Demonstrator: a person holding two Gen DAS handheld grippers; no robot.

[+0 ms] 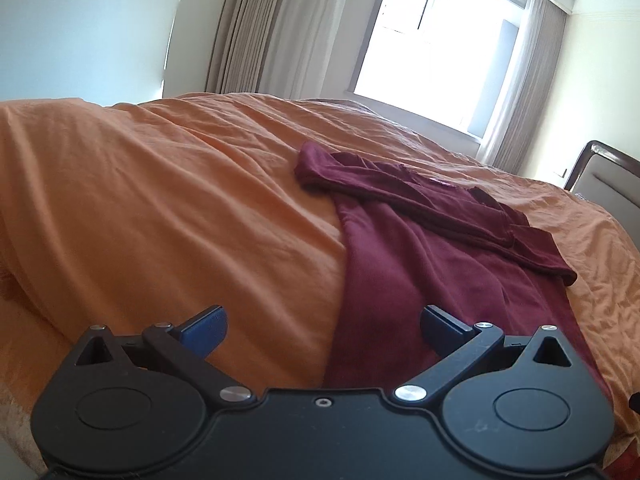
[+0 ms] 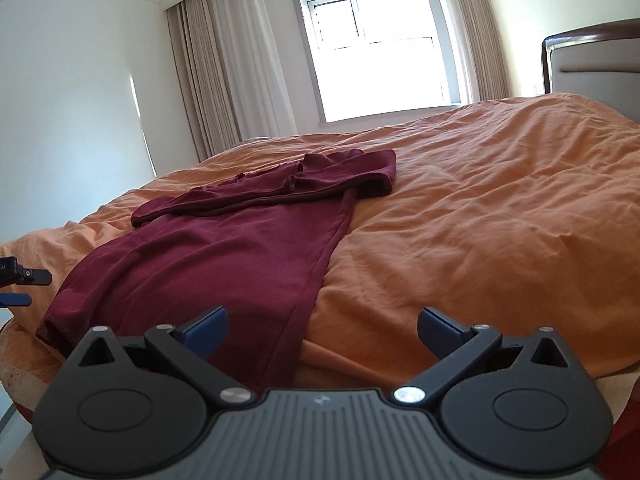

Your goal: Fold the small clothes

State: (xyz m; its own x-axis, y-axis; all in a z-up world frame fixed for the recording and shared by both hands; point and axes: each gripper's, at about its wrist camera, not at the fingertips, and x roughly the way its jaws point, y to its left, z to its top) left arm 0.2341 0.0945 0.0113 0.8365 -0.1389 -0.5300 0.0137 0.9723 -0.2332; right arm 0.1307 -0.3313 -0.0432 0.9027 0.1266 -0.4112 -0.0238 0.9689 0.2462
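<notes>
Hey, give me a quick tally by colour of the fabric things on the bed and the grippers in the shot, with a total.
Maroon garment, long sleeves folded across it: 1
Orange bed cover: 1
Black grippers with blue fingertips, both open and empty: 2, the left gripper and the right gripper
Total: 4

the soft, matt maroon knit cloth garment (image 2: 224, 248) lies on a crinkled orange cotton bedcover (image 2: 480, 220); matt black plastic gripper linkages (image 1: 192, 364) carry shiny metal rivets (image 1: 409, 393).
</notes>
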